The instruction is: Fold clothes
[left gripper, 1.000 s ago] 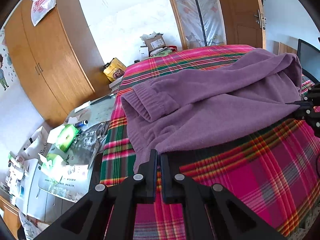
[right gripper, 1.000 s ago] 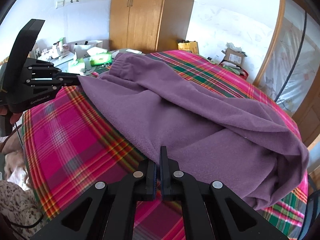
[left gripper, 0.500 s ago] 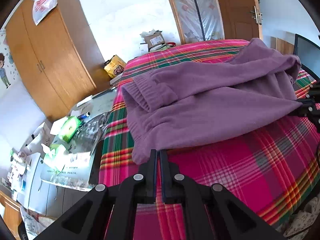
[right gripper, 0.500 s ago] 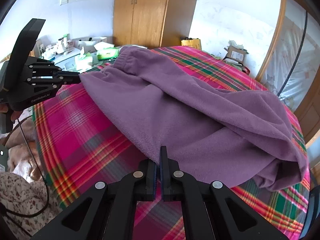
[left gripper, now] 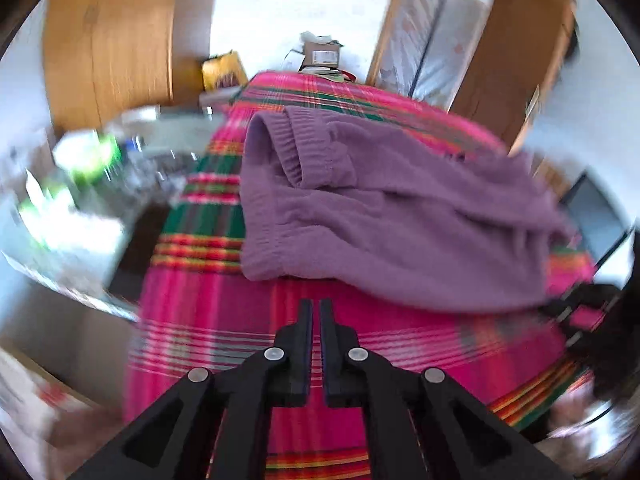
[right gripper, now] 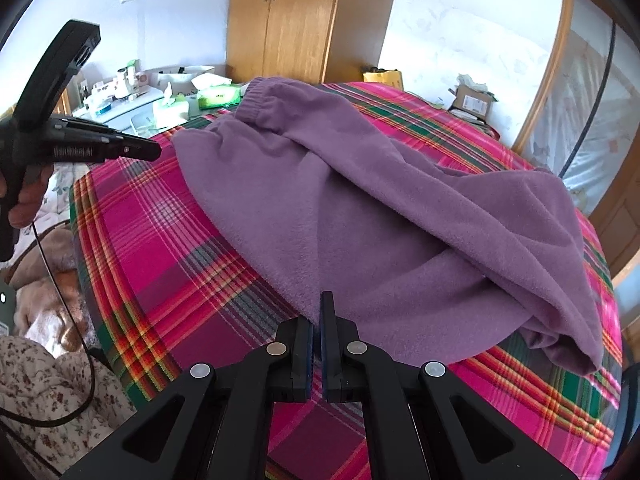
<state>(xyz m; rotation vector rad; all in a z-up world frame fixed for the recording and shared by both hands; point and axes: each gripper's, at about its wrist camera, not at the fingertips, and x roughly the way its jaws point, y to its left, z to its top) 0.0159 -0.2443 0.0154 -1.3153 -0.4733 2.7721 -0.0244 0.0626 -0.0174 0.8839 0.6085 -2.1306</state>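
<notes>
Near us, our right gripper (right gripper: pixel 320 312) pinches the near edge of the purple trousers (right gripper: pixel 400 216), which lie spread over the plaid bedspread (right gripper: pixel 168 248). At far left, our left gripper (right gripper: pixel 152 151) hangs just clear of their waistband corner, jaws together.

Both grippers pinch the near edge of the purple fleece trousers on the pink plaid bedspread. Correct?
Not quite: only the right gripper pinches the near edge of the purple fleece trousers. The left wrist view shows the left gripper closed on nothing, its tips short of the fabric over the bare pink plaid bedspread.
</notes>
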